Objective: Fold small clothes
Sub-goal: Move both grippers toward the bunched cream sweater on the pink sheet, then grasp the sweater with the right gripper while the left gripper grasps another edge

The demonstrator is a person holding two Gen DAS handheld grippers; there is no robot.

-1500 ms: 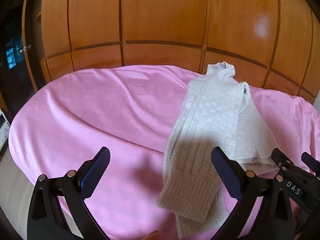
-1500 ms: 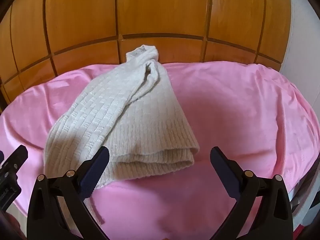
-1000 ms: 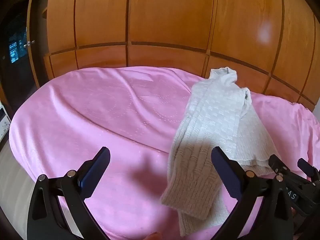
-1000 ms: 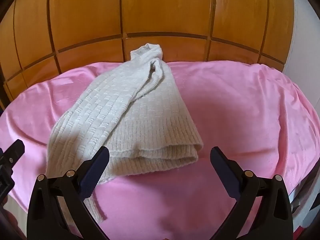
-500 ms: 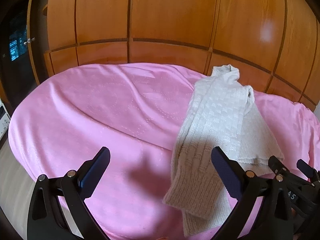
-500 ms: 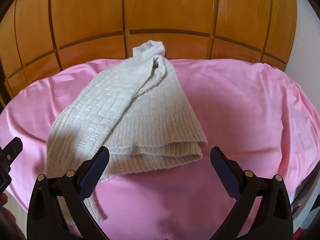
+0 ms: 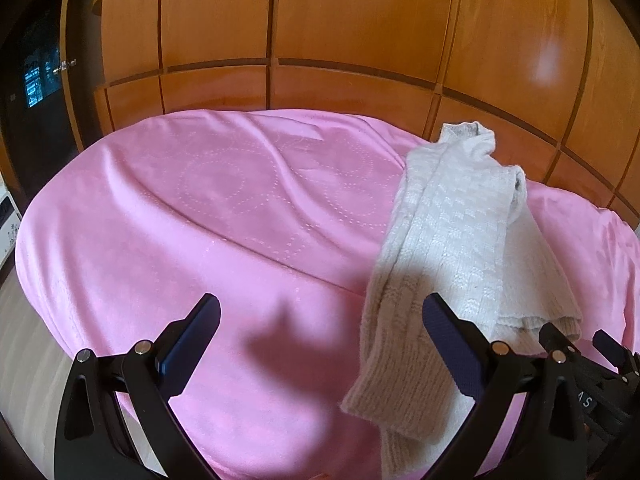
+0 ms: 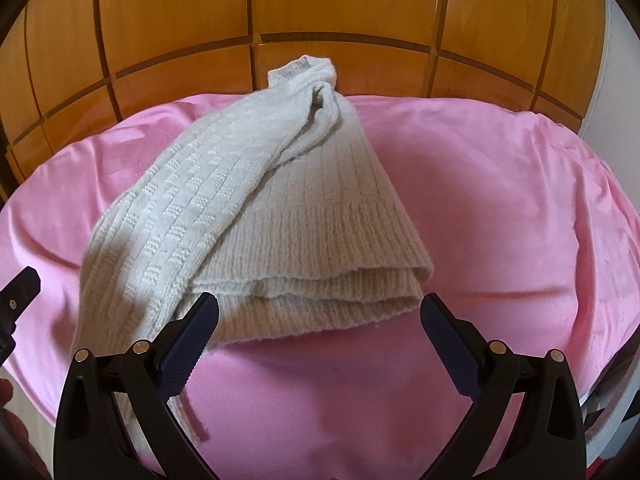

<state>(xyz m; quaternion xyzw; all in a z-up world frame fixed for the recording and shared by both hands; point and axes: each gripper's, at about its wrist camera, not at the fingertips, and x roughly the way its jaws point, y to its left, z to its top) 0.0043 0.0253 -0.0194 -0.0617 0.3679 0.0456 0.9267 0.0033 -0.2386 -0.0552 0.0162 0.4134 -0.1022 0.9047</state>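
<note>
A cream knitted sweater (image 8: 256, 216) lies folded lengthwise on a pink blanket (image 8: 500, 200), with one sleeve laid along its left side toward the near edge. In the left wrist view the sweater (image 7: 452, 248) lies to the right. My right gripper (image 8: 319, 320) is open and empty, just in front of the sweater's ribbed hem. My left gripper (image 7: 320, 328) is open and empty above the blanket (image 7: 200, 220), its right finger (image 7: 452, 344) over the sleeve cuff. The right gripper's body (image 7: 580, 360) shows at the lower right of the left wrist view.
Wooden wardrobe panels (image 8: 320, 4) stand right behind the bed. The sweater's collar (image 8: 308, 72) leans against them. A dark doorway (image 7: 36, 80) is at the far left, light floor (image 7: 28, 360) at the lower left. A white wall (image 8: 616, 60) is at the right.
Both grippers have drifted slightly closer to the sweater and stayed open. The sweater has not moved.
</note>
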